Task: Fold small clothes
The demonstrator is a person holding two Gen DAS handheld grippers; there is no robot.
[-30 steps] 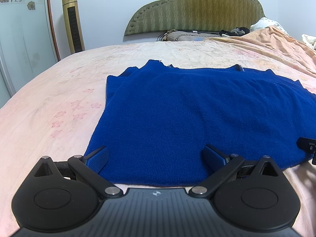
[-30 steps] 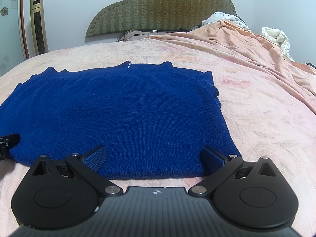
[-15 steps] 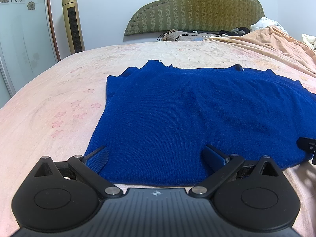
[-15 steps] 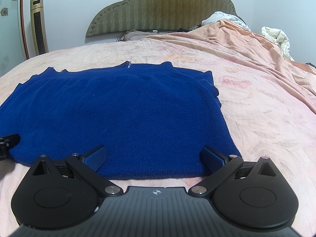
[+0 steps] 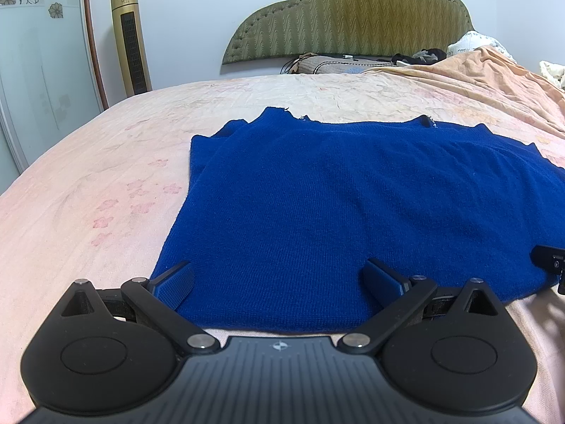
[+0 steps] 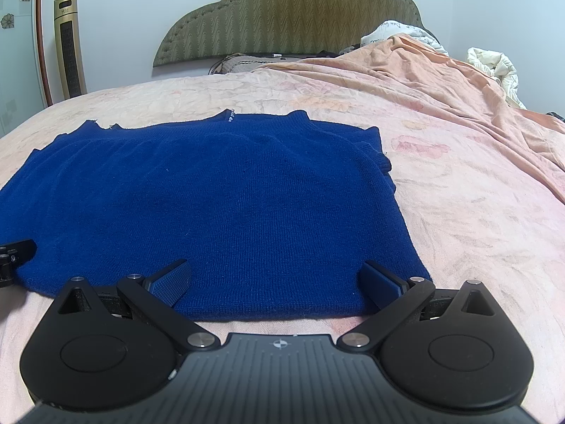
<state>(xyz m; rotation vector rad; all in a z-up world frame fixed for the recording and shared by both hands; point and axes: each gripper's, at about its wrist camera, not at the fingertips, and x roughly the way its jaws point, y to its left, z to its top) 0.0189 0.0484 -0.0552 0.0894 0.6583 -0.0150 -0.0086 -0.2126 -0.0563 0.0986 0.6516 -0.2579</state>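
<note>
Nothing has shifted over the last second: both tools hang motionless, so the fold has not yet begun. The left tool (image 5: 277, 281) and right tool (image 6: 275, 279) stand wide apart, holding nothing, at the lower middle of their frames above the near hem. The blue sweater (image 5: 353, 205) lies flat mid-frame, a fine, soft knit, on the wrinkled floral bed (image 5: 88, 183).

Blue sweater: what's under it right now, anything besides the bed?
The blue sweater lies flat on the pink floral bedsheet, which shows all around it. Along its left edge a folded-under layer peeks out. Anything else beneath is covered by the knit.
</note>
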